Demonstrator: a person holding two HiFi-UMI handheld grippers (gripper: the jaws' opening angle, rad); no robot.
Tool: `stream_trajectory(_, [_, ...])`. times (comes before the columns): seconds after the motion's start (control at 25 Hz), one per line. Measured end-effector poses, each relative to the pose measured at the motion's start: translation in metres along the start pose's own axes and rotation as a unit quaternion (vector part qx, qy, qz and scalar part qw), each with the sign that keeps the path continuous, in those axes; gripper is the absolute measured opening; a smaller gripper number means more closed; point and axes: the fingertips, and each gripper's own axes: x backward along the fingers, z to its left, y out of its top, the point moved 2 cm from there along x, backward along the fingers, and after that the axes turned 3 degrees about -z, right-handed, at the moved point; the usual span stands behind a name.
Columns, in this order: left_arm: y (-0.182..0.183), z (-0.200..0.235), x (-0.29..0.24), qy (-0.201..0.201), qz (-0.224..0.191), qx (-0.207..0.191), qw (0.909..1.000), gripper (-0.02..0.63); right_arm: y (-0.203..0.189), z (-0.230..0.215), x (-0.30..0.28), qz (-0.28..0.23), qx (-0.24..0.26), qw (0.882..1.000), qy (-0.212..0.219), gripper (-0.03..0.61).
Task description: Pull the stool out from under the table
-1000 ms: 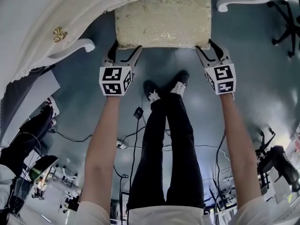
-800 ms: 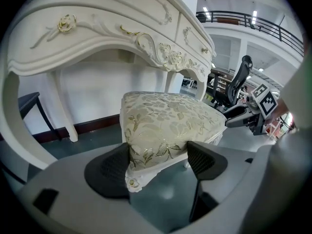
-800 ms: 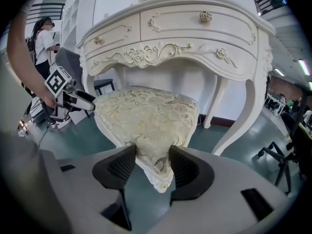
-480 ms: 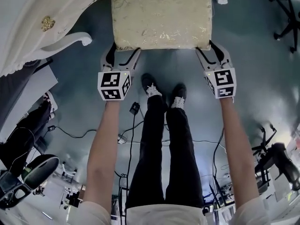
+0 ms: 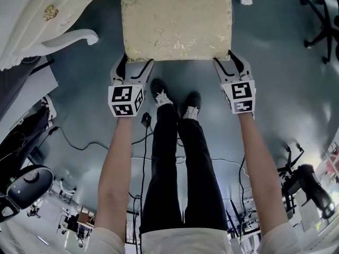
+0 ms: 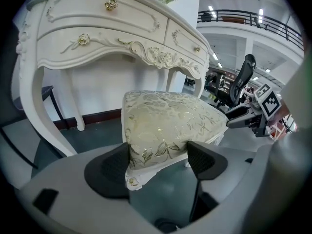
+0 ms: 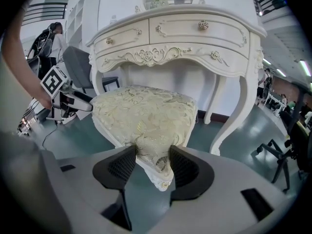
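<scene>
Two near corners of the cushioned stool (image 5: 176, 23) were pinched: my left gripper (image 5: 132, 63) clamped its pads on one corner, and my right gripper (image 5: 229, 63) on the other. That stool stood on the floor just in front of the white dressing table (image 5: 32, 20), near its curved legs.
</scene>
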Motion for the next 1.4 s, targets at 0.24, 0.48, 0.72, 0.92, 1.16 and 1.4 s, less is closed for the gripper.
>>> stream_trajectory(0.24, [-0.019, -0.019, 0.016, 0.013, 0.013, 0.019, 0.9997, 0.387, -0.015, 0.002, 0.010, 0.014, 0.016, 0.999, 0.027, 0.249])
stream_trajectory(0.48, [-0.033, -0.035, 0.028, 0.025, 0.024, 0.039, 0.9986, 0.385, -0.021, 0.005, 0.020, 0.029, 0.026, 0.998, 0.040, 0.249])
stream_trajectory(0.72, [-0.030, -0.035, 0.044, 0.052, 0.042, 0.074, 0.9950, 0.347, -0.024, 0.005, 0.030, 0.086, 0.008, 0.996, 0.039, 0.250])
stream_trajectory(0.92, [-0.006, -0.045, 0.074, 0.062, 0.030, 0.095, 0.9931, 0.328, -0.004, 0.008, 0.051, 0.097, -0.013, 0.995, 0.034, 0.250])
stream_trajectory(1.16, [0.015, -0.063, 0.110, 0.059, 0.025, 0.105, 0.9924, 0.327, 0.024, 0.031, 0.087, 0.087, -0.034, 0.995, 0.039, 0.250])
stream_trajectory(1.4, [0.036, -0.110, 0.137, 0.041, 0.008, 0.126, 0.9912, 0.313, 0.030, 0.056, 0.141, 0.097, -0.052, 0.993, 0.043, 0.250])
